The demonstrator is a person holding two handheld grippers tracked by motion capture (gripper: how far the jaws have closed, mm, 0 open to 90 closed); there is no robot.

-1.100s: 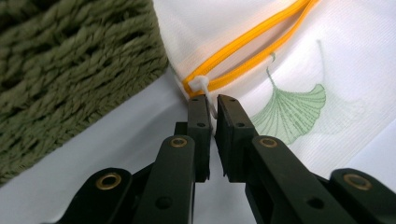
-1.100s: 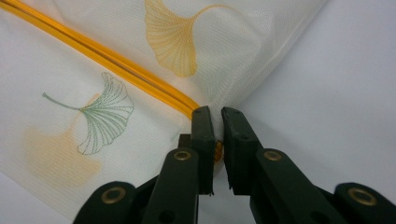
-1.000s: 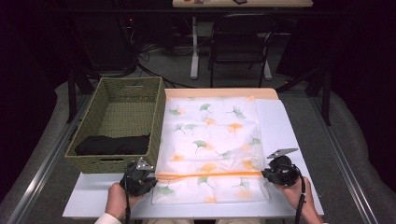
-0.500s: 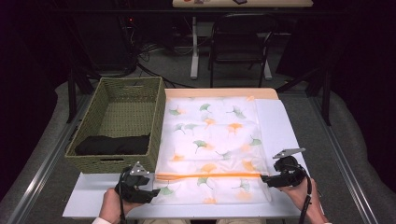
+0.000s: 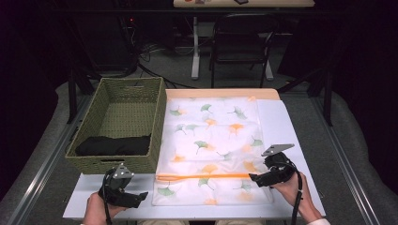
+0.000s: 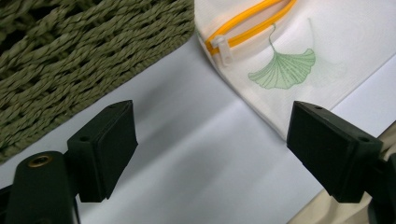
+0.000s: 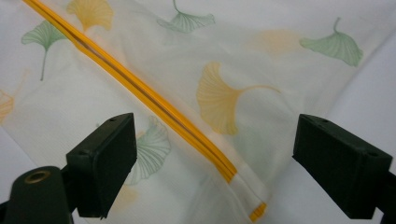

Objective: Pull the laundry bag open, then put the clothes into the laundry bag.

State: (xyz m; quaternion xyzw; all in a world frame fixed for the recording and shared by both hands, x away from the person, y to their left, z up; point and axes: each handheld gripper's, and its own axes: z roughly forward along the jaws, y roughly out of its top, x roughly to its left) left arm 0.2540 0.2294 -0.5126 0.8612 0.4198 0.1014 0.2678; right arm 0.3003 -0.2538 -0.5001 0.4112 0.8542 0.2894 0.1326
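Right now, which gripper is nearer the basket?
Left. The left gripper sits just in front of the basket, near its front wall. The right gripper is across the bag, at its right edge.

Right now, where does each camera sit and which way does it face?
High view: above the person's side, facing forward and down on the table; both hands show.
Left gripper view: rides the left gripper, faces the basket and zipper pull; open jaws.
Right gripper view: rides the right gripper, faces the zipper; open jaws.
Shared: the leaf-print bag.
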